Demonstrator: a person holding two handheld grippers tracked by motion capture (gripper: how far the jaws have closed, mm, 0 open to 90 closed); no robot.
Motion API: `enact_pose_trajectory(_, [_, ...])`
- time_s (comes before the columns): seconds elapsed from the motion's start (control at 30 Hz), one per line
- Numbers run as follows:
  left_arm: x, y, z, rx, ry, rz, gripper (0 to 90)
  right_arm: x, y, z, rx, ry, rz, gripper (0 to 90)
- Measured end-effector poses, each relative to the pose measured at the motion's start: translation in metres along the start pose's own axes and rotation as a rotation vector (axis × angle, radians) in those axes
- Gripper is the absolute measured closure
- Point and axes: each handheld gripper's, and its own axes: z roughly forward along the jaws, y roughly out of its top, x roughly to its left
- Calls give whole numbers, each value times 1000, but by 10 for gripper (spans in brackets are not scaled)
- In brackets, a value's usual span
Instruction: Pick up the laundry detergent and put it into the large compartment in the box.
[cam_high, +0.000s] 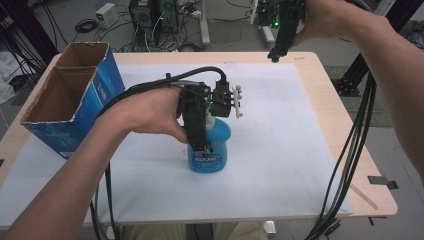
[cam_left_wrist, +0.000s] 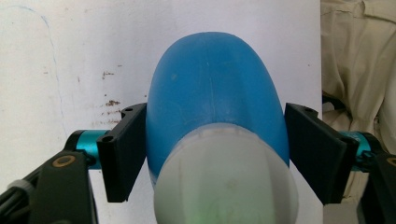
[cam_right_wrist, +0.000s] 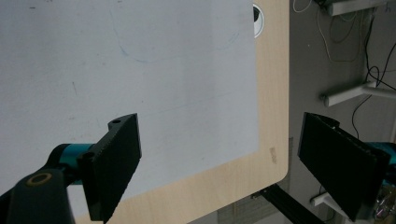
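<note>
Overhead, left gripper (cam_high: 205, 150) jaws seemingly straddle blue bottle (cam_left_wrist: 215, 93); closer view shows contact.

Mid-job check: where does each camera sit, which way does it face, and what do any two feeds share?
High view: above the person's side, looking forward and down on the table; both forearms, left gripper over the bottle, right gripper raised, box.
Left gripper view: on the left gripper, looking down; jaws flank the bottle.
Right gripper view: on the right gripper, looking down at the mat and table corner; jaws apart.
Shared: bottle in the high and left gripper views.
</note>
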Motion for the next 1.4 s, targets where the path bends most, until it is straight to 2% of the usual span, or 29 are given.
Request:
enact_pose_trajectory(0.8, [0,2,2,22,8,5,326,2,2,-1,-2,3,-10,126])
enact_pose_trajectory(1.0, [-1,3,2,23,14,4,331,0,0,-3,-12,3,8,126])
enact_pose_trajectory(1.4, [0,3,2,34,26,13,362,1,-2,0,-7,4,6,126])
